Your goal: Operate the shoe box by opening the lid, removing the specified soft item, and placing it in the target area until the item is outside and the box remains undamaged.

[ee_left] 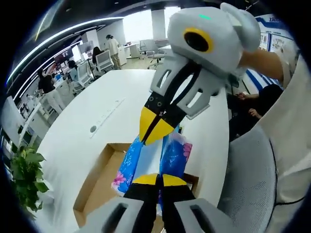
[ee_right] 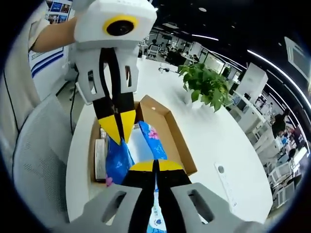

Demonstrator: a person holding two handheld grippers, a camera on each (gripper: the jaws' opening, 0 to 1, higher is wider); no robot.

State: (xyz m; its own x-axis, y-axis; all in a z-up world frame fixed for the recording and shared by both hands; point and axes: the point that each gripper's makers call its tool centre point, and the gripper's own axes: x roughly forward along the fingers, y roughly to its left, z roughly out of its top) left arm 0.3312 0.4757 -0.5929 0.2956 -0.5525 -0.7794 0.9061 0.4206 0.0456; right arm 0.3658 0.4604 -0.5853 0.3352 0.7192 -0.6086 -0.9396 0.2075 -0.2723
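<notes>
Above the box: both my tongs meet over the open shoe box, holding the blue tissue pack clear of its walls.
Left tongs: clenched on the pack's near end, I judge, to share the load.
Right tongs: clenched on the opposite end, so the soft pack stays taut rather than sagging.
Box: lid off, cardboard looks intact on the white table.
Next: carry it sideways, avoiding the rim.

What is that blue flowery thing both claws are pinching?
On the white table lies an open cardboard box. Above it, the left gripper and right gripper pinch a soft blue packet. Its pink flower print sets it apart from the plain brown box.
</notes>
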